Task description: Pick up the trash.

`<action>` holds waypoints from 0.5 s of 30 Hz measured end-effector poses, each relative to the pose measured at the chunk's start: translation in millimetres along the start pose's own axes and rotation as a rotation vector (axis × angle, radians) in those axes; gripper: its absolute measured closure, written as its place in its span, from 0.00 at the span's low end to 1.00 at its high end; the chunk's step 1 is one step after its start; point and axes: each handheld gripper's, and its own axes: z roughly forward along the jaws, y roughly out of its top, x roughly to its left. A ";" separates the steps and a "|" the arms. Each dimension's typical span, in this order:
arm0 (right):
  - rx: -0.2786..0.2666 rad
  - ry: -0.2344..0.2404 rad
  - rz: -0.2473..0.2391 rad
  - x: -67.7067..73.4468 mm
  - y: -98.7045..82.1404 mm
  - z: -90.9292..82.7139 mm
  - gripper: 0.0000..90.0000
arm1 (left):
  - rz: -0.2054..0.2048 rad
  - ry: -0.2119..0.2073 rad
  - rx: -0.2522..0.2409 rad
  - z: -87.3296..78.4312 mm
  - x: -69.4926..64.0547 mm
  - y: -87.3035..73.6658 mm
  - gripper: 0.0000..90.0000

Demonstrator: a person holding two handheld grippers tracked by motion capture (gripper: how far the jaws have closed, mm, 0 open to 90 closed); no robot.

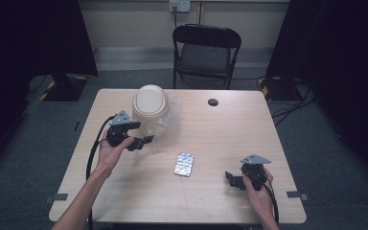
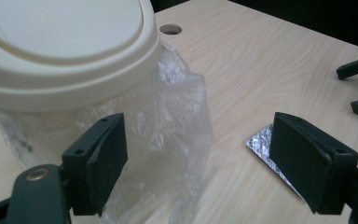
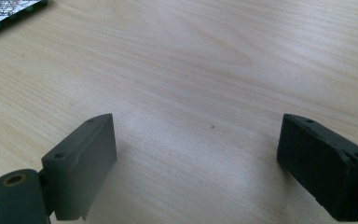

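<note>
Left tongs (image 2: 196,163) spread wide, holding nothing, just beside bin (image 1: 150,103) with thin clear bag (image 2: 168,140) hanging under its lid. Right tongs (image 3: 196,163) spread too, low over bare tabletop (image 3: 223,60), well apart from blister pack (image 1: 184,164) in middle.

Risks, my judgement: bag is slippery, may tear or slide out if I pinch it. Bin looks light, pull on bag may tip it. Flat pack is hard to lift; jaws may only push it.
</note>
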 end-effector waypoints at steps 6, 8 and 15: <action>-0.001 0.001 0.000 0.0 0.0 0.1 0.12 | 0.010 0.011 -0.029 -0.4 6.9 20.7 0.21; -0.001 0.001 0.000 0.0 -0.1 0.1 0.12 | 0.013 0.014 -0.030 1.7 11.3 29.1 0.21; -0.001 0.001 0.000 0.0 -0.1 0.1 0.12 | 0.045 0.023 -0.024 13.1 17.6 48.4 0.21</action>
